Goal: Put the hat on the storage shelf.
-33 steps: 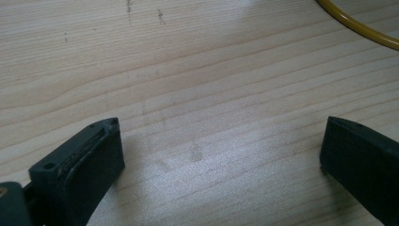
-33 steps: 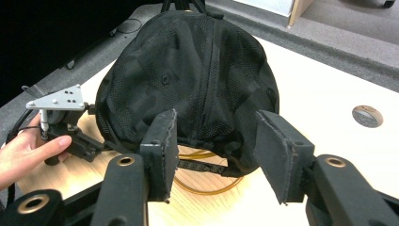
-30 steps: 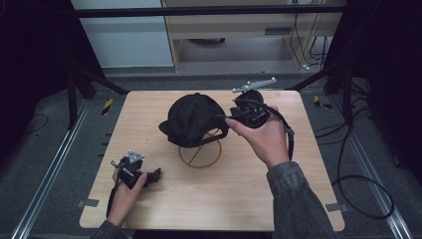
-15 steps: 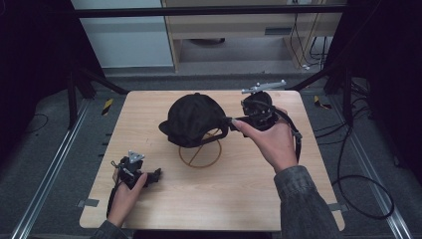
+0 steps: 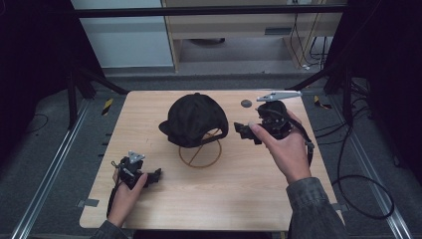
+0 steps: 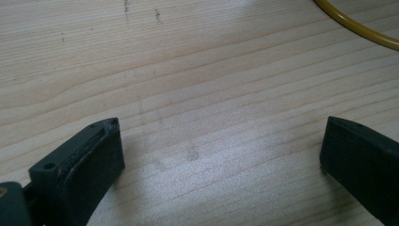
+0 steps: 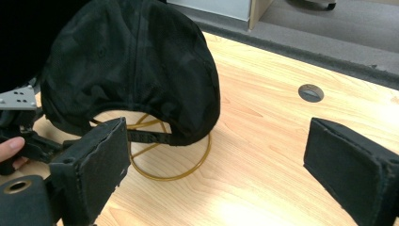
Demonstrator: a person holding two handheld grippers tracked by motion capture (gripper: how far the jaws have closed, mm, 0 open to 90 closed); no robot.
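The black cap [image 5: 193, 119] sits on a gold wire stand [image 5: 200, 153] near the middle of the wooden table [image 5: 259, 199] in the high view, its brim pointing left. To the right of the cap and near it, the right gripper [image 5: 244, 130] is held in the person's right hand [image 5: 283, 149], its jaws aimed at the cap. Well below and left of the cap, the left gripper [image 5: 155, 174] rests near the table's front edge in the left hand [image 5: 124, 191]. In the left gripper view, the left gripper [image 6: 221, 141] has its jaws spread wide over bare wood, with a curve of the stand [image 6: 357, 29] at the upper right. In the right gripper view, the right gripper [image 7: 216, 141] is spread wide with nothing between its jaws; the cap [image 7: 136, 66] faces it from behind, the back strap [image 7: 148, 137] crossing above the stand's ring [image 7: 174, 167], and a small grey disc [image 7: 311, 92] is set in the table right of the cap.
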